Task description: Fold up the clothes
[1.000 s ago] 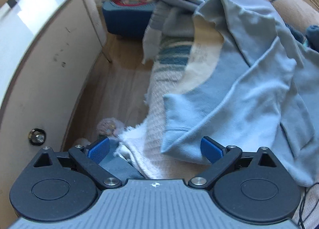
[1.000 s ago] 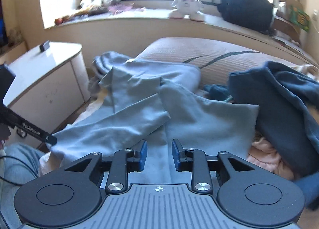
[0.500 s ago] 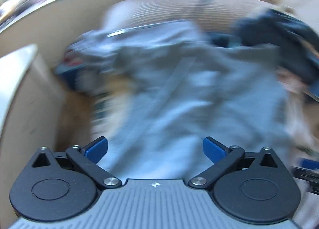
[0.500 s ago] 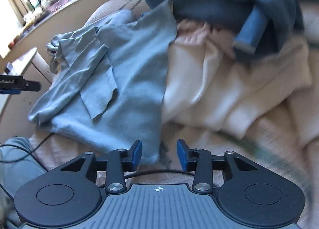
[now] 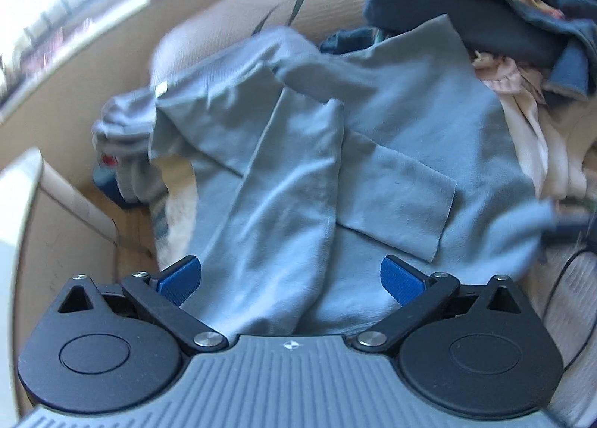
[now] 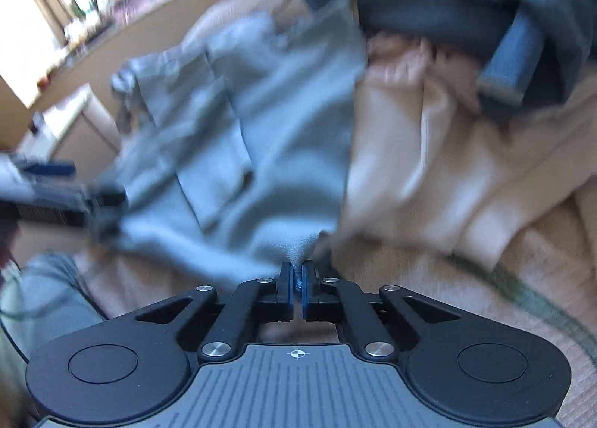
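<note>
The right gripper [image 6: 296,284] is pinched onto the hem corner of the limp light-blue knit garment [image 5: 298,174]. The left gripper [image 5: 291,278] hovers agape, empty. Judged soft and light; best held at hem corners.

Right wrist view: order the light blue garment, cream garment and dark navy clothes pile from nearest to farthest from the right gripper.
1. Light blue garment: pinched in the right gripper, spreading left.
2. Cream garment: right, middle.
3. Dark navy clothes pile: upper right, farthest.

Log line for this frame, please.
left tongs: open above light-blue garment | right tongs: shut on its hem | fold: not yet made
</note>
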`<state>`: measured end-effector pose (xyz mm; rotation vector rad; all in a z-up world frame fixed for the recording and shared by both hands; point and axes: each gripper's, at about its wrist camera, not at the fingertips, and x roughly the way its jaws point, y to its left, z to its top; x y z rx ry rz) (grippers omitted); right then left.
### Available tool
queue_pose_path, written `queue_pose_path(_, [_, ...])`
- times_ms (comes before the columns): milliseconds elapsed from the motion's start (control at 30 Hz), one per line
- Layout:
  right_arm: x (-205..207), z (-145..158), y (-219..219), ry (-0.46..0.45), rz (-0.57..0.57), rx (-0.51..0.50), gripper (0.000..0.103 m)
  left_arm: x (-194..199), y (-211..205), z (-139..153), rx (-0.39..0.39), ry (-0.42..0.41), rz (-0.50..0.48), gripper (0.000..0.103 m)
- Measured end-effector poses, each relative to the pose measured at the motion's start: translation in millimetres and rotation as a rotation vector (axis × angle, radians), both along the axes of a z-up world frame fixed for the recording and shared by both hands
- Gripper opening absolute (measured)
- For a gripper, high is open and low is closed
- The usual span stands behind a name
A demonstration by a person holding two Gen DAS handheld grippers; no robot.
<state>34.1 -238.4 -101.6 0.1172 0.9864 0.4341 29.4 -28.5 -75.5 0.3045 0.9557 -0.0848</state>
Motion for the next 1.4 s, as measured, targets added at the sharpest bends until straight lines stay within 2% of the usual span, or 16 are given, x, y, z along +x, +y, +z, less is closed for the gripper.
queue_pose_path(100, [10,22,4,-0.064,0.025,0.061,0.004,-8,-11,1,0.016,-0.027,-0.067,0.103])
queue_pose_path(267, [26,54,39,-0.157,0.153,0.105,0.004,-18,-30,1,0.047,-0.074,-0.174,0.103])
queue_pose_path(433, [28,65,55,-0.19,0.209,0.092,0.004,-17,-40,5,0.001,-0.143,-0.187,0.1])
queue_pose_path(500, [29,64,55,-0.187,0.21,0.098,0.004,-14,-40,6,-0.035,-0.155,-0.183,0.089])
queue_pose_path(567, [30,64,53,-0.189,0.205,0.106,0.004,-9,-40,5,-0.072,-0.142,-0.181,0.061])
queue_pose_path(633, [30,63,51,-0.188,0.201,0.11,0.004,-6,-38,3,-0.108,-0.128,-0.174,0.054])
queue_pose_path(700, [31,62,51,-0.184,0.201,0.118,0.004,-5,-38,3,-0.119,-0.14,-0.174,0.053])
queue_pose_path(733, [32,62,51,-0.183,0.2,0.115,0.004,-6,-38,3,-0.127,-0.149,-0.183,0.054])
queue_pose_path(800, [35,60,52,-0.183,0.194,0.105,0.004,-13,-38,8,-0.166,-0.168,-0.215,0.08])
queue_pose_path(833, [38,59,52,-0.181,0.189,0.106,0.004,-16,-38,10,-0.185,-0.183,-0.222,0.101])
queue_pose_path(933, [41,59,55,-0.183,0.192,0.117,0.004,-20,-45,14,-0.147,-0.24,-0.236,0.103])
queue_pose_path(1000, [41,61,59,-0.187,0.211,0.119,0.004,-12,-49,12,-0.119,-0.238,-0.211,0.093])
queue_pose_path(1067, [39,63,61,-0.191,0.219,0.113,0.004,0,-50,9,-0.134,-0.205,-0.189,0.051])
queue_pose_path(1133, [39,63,61,-0.193,0.221,0.113,0.004,9,-51,5,-0.156,-0.164,-0.181,0.027])
queue_pose_path(1267, [38,63,57,-0.184,0.227,0.129,0.004,13,-51,1,-0.17,-0.157,-0.165,0.009])
queue_pose_path(1400, [42,65,46,-0.194,0.162,0.112,0.013,6,-36,7,-0.175,-0.192,-0.115,0.006])
